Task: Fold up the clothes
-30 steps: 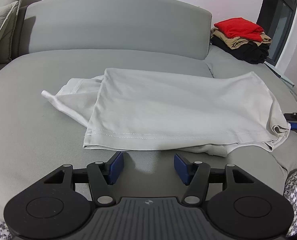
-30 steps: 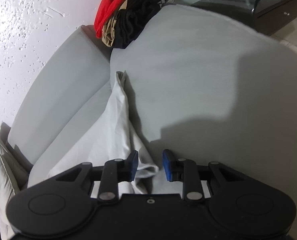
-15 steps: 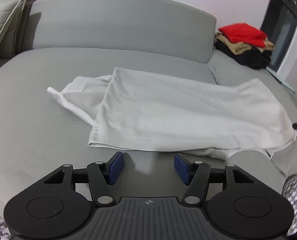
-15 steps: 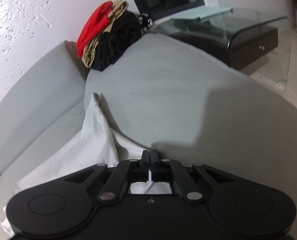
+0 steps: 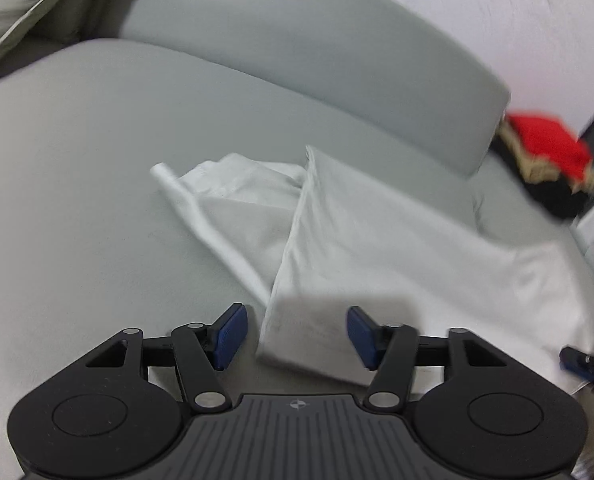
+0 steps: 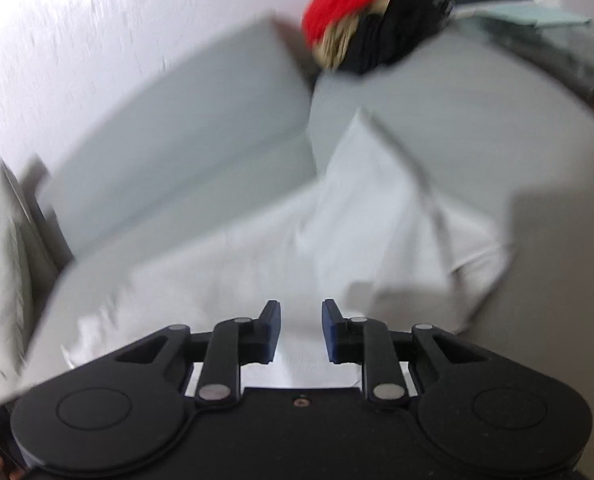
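Observation:
A white T-shirt [image 5: 377, 248] lies spread on the grey sofa seat [image 5: 77, 200], its sleeve pointing left. My left gripper [image 5: 296, 336] is open, and the shirt's near hem corner lies between its blue pads [image 5: 231, 336]. In the blurred right wrist view, the T-shirt [image 6: 377, 220] fills the middle, with its right part raised in a fold. My right gripper [image 6: 301, 332] hovers over the cloth, open, with nothing pinched. The tip of the right gripper [image 5: 581, 360] shows at the shirt's right edge.
A pile of folded clothes [image 5: 545, 160], red on top of tan and black, sits at the sofa's far right [image 6: 369, 20]. A cushion [image 5: 25, 12] leans at the far left. A glass table [image 6: 537, 12] stands beyond the sofa.
My right gripper, shut on the shirt's edge half a second ago, has opened and swung over the cloth. My left gripper moved forward until the hem corner sat between its pads.

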Motion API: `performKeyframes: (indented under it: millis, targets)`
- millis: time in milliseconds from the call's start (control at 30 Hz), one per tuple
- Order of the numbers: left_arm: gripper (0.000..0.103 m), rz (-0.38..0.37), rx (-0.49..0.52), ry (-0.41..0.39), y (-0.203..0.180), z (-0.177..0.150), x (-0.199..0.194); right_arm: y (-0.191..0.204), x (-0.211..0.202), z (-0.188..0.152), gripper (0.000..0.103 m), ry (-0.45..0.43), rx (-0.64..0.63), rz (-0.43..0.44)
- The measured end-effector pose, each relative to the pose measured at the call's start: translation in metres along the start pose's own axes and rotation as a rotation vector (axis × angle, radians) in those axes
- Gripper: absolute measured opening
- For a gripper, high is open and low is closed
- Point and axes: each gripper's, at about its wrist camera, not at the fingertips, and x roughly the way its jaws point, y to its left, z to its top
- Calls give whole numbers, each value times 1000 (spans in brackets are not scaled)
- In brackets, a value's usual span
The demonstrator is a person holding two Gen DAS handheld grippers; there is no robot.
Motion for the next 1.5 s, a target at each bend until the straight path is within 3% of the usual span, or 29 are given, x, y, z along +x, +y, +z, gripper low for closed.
performKeyframes:
  millis: [33,67,100,200,233,267,333,500,667,900,933,967,1033,1200,1367,1500]
  targets:
    - [13,44,53,8,-7,1,3,2,9,-1,23,19,-14,-69]
    - [12,69,85,13,-12,1,1,3,16,-3,23,39,-25,-146]
    - [12,73,89,17,-13,0,-4,6,14,-4,23,40,-35,-165]
    - [20,80,25,9,1,-6,-27,19,-3,-5,35,16,-61,-142]
    - [21,66,-13,-19,11,-8,-37,31,-11,-9,43,-4,-89,-122]
    - [31,55,-56,-55,23,-9,-46,46,-18,-12,50,-24,-128,-80]
    - [41,38,-151,-124,47,-8,-59,77,-26,-16,53,-48,-213,29]
    - [40,-69,-434,-97,97,1,-44,171,4,-51,57,39,-456,280]
    - [41,-83,-501,-92,119,8,-33,238,41,-93,53,91,-658,354]
    - [41,-112,-486,-72,122,8,-26,274,43,-129,53,79,-846,327]
    - [42,-119,-481,-67,120,8,-25,273,42,-126,43,79,-825,323]
    - [43,-123,-471,-63,119,9,-23,273,42,-122,21,83,-790,320]
    - [45,-130,-450,-57,115,11,-19,262,40,-104,7,80,-697,307]
    - [61,-171,-408,-45,105,23,-3,215,29,-36,6,20,-398,290]
    - [61,-131,-368,-31,95,38,15,168,18,33,6,-39,-99,269]
    - [54,-119,-381,-30,96,46,28,136,25,49,6,-28,26,248]
